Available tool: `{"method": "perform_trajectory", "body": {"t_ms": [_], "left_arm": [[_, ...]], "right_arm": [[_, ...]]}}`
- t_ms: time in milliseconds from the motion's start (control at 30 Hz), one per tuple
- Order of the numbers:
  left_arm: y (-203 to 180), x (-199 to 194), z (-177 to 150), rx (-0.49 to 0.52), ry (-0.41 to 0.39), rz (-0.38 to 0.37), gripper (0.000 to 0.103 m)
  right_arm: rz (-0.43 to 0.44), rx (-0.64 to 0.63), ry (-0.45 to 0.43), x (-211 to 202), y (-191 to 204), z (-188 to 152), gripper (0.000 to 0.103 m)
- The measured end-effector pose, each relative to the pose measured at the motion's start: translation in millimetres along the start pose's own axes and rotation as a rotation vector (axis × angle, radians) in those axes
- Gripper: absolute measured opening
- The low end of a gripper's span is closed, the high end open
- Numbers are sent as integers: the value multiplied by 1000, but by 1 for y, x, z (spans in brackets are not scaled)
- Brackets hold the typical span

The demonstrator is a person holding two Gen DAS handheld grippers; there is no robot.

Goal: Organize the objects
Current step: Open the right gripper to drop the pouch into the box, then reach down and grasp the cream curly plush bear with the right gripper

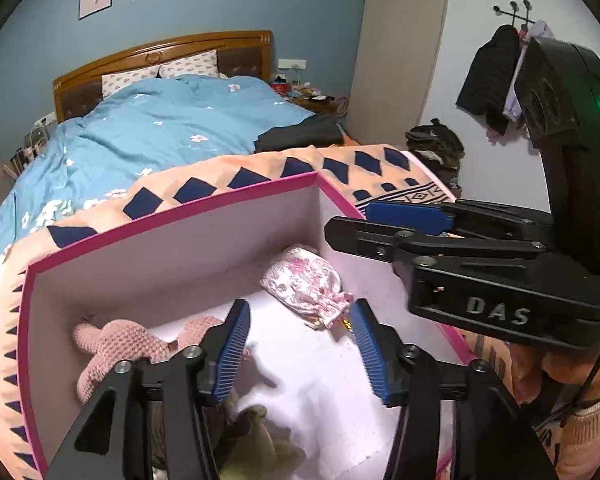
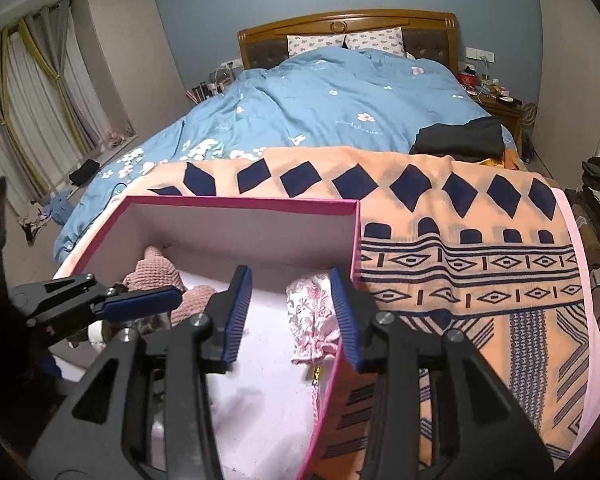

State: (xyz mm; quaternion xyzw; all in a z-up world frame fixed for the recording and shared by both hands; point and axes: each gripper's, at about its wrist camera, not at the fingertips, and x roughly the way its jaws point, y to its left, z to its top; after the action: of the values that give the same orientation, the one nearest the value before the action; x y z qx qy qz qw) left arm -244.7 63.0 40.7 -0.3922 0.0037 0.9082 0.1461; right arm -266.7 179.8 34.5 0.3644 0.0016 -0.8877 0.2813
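Pink-rimmed box [image 1: 172,216] on patterned blanket [image 2: 480,264], bed end.
Contents, left to right: pink knitted toy [image 1: 116,344]; left gripper [image 1: 300,348], jaws parted, empty; floral drawstring pouch [image 1: 304,284] at right wall; right gripper [image 2: 290,312], jaws parted, nothing gripped.

left gripper [image 1: 300,348]: fingers parted, empty | right gripper [image 2: 290,316]: fingers parted, empty

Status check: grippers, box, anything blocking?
Both grippers open, empty. Floral pouch and pink knitted toy in pink box. Nothing blocking.
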Motion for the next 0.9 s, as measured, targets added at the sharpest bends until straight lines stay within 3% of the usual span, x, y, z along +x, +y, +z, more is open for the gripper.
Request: {"method": "perform_trajectory", "body": {"t_ms": [167, 500, 633, 900], "left_arm": [[-11, -30, -19, 58, -68, -39, 67], [-38, -99, -53, 157, -139, -145, 70], [-46, -112, -71, 185, -122, -210, 70], [-70, -114, -119, 248, -50, -290, 70]], "right_arm": [[77, -20, -45, -31, 9, -17, 43], [245, -31, -110, -111, 23, -61, 44], [286, -21, -123, -140, 27, -83, 45], [263, -19, -68, -169, 34, -138, 45]]}}
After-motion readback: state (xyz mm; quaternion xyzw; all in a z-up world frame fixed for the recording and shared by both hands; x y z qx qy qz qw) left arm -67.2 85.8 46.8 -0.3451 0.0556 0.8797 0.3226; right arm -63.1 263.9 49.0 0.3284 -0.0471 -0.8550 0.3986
